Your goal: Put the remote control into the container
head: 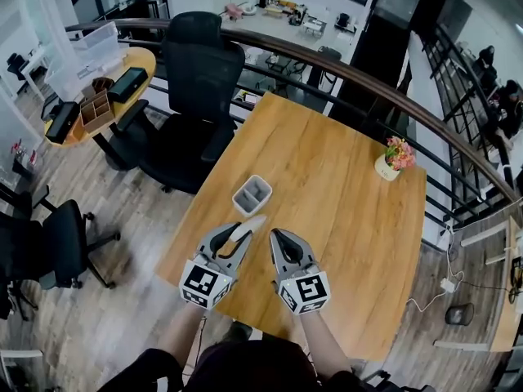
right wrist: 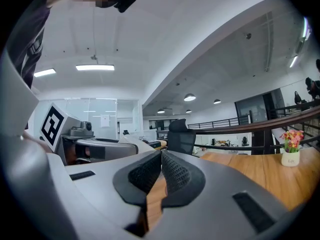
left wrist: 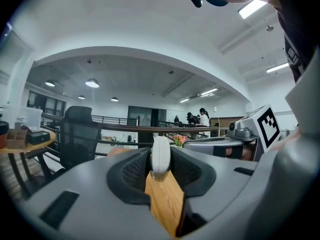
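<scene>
My left gripper [head: 243, 233] is shut on a slim white remote control [head: 250, 226], which sticks out past its tips toward the container. Between the left gripper's jaws the remote [left wrist: 160, 157] stands on edge, clamped by both pads. The container [head: 252, 195] is a small grey box with two compartments, standing on the wooden table [head: 343, 178] just beyond the remote's tip. My right gripper [head: 279, 237] hovers beside the left one, above the table. Its jaws are shut with nothing between them, tips meeting [right wrist: 161, 156].
A small pot of pink flowers [head: 394, 158] stands near the table's far right edge. A black office chair [head: 189, 104] is behind the table's left side. A curved railing [head: 384, 92] runs behind the table. A round side table [head: 98, 100] holds boxes at far left.
</scene>
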Demonstrator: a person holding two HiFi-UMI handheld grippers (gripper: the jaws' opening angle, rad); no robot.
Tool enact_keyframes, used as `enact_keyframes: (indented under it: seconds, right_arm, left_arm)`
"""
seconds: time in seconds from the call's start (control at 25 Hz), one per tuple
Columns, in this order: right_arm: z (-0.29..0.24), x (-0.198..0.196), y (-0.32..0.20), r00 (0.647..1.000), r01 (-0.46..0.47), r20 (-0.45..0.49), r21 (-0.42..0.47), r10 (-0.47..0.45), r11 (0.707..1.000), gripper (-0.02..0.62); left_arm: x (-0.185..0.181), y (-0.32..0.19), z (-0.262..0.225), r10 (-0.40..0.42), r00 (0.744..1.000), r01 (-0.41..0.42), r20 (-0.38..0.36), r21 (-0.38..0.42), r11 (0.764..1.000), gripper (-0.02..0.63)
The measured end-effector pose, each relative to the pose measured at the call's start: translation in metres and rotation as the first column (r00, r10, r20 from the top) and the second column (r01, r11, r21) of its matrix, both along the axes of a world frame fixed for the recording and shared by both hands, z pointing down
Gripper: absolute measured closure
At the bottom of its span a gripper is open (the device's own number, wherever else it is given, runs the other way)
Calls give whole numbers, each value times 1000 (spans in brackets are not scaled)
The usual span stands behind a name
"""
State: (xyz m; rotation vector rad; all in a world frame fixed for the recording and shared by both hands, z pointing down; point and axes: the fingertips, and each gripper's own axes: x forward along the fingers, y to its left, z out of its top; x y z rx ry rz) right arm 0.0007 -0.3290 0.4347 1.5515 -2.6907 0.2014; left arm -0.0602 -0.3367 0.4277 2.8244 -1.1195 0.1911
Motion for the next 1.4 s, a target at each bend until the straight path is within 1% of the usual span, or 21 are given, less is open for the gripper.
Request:
enact_keyframes:
  seconds: [0.2,0.4,0.56,0.68,0.76,0.92,1.12,1.24,1.4]
  right_arm:
    - [21,9,-39,999,29,20,-19,-29,999,575]
    - [59,17,-71,997,70,48,-68,-66,995,575]
    - [87,20,-89,995,84,61,-97,-79,992,575]
    - [94,15,-96,993,95,78,-103,-87,990,575]
    - [97,12,-97,992,96,90,-110,-86,989,575]
    - [98,12,-95,992,93,93,-121,-82,988,575]
    - [99,15,-91,993,88,92,-129,-77,988,575]
    - [100,18,-89,993,84,87,-132,-73,988,575]
    - [102,24,-86,994,78,80,-136,-68,988,575]
  left_arm:
    - [11,-28,26,-50,998,51,26,-39,998,482]
    - [16,-61,65,-113,992,117,49,-85,990,482]
    - [17,-83,86,-161,985,166,62,-98,981,482]
    - [15,-90,94,-177,981,185,80,-101,978,482]
    - [12,-92,102,-194,977,204,89,-118,972,482]
    - [7,-100,118,-258,962,270,94,-170,948,482]
    - [4,-121,143,-351,931,366,105,-223,904,482]
    - [1,-137,157,-397,908,418,133,-232,878,482]
    - [0,-151,174,-438,882,470,175,-252,846,482]
